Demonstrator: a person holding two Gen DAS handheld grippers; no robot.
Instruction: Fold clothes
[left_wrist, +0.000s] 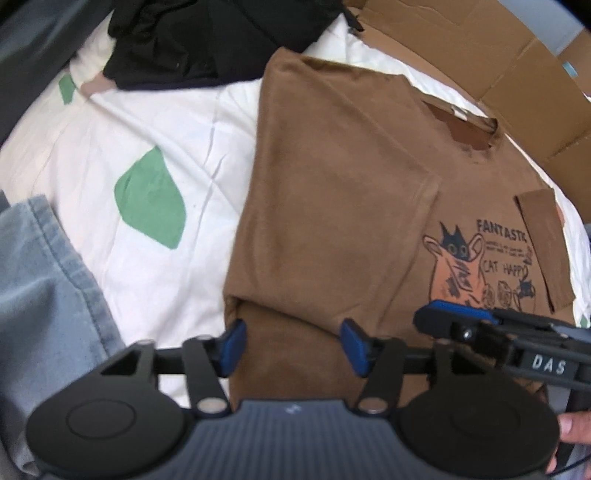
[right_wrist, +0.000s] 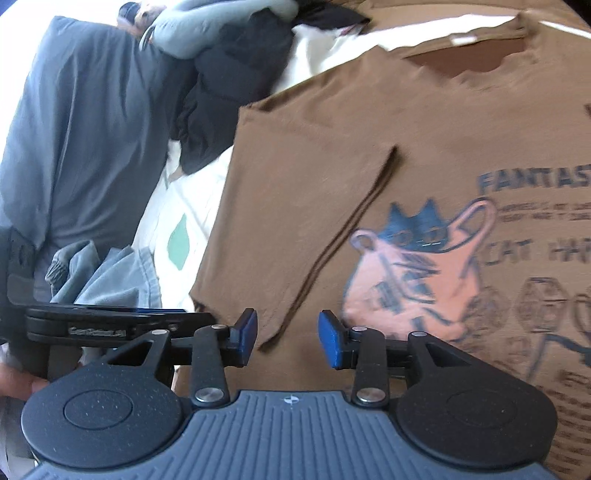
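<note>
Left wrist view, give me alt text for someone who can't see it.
A brown T-shirt with a cat print lies partly folded on a white bedsheet with green patches, the open left gripper above its lower edge holding nothing. The right gripper enters from the right; blue denim, black clothing and cardboard surround the shirt.

"FANTASTIC" (final letters cut off) and "CAT HAPPY" on brown T-shirt (left_wrist: 332, 206), "DAS" on right gripper (left_wrist: 436, 317)
</note>
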